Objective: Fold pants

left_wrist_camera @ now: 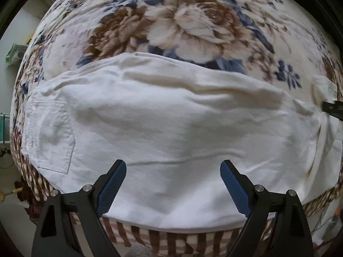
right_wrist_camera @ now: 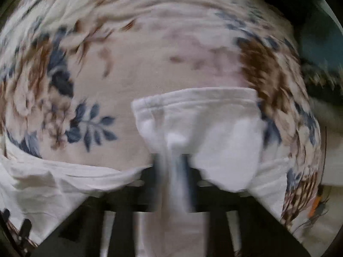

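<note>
Left wrist: jaws wide, empty above pants (left_wrist_camera: 171,124); right jaws pinch hem.

1. The left gripper (left_wrist_camera: 173,171) has two black plastic fingers that taper toward their tips.
2. Each finger carries a blue pad (left_wrist_camera: 111,187) on its inner face, ribbed, with a saw-toothed lower edge.
3. Round silver screw heads sit on the black linkage arms, two behind each finger.
4. The right gripper (right_wrist_camera: 174,171) is blurred; black frame bars and a bluish strip at its centre are all that can be made out.
</note>
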The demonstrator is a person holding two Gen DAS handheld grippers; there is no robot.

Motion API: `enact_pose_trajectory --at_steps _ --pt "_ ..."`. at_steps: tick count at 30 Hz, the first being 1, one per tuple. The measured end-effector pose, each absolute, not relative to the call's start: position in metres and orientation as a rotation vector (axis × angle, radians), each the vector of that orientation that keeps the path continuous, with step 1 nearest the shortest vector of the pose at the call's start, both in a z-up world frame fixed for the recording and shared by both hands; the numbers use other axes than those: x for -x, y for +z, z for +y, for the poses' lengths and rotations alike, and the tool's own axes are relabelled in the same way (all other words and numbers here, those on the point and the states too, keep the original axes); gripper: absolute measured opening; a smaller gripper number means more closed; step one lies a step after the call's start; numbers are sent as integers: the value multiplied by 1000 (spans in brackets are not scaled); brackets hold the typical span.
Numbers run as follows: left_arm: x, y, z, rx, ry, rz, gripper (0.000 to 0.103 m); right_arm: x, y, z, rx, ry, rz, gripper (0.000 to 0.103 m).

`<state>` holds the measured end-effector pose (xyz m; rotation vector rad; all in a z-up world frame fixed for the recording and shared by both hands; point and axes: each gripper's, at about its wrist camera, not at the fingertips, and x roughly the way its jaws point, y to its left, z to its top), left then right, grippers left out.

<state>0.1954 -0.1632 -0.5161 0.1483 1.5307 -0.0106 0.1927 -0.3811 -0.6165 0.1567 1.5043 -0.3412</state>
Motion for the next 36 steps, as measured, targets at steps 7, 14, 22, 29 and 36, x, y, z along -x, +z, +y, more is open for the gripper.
enact_pose_trajectory --at_steps 7,14,22,29,36 --pt "-158 -513 -186 -97 -35 1592 90 -60 -571 -482 -580 -608 1370 10" --pt "-146 -517 -225 -142 -86 1594 90 37 -596 -533 -1007 -715 1278 0" --pt "-141 -519 -245 -163 -99 1593 90 36 -603 -541 -1227 -474 1258 11" --pt "-126 -532 -260 -182 -98 1620 90 15 -683 -540 -1385 -514 1345 33" --pt "-110 -540 -253 -179 -98 1642 90 5 -668 -515 -1327 -470 1358 8"
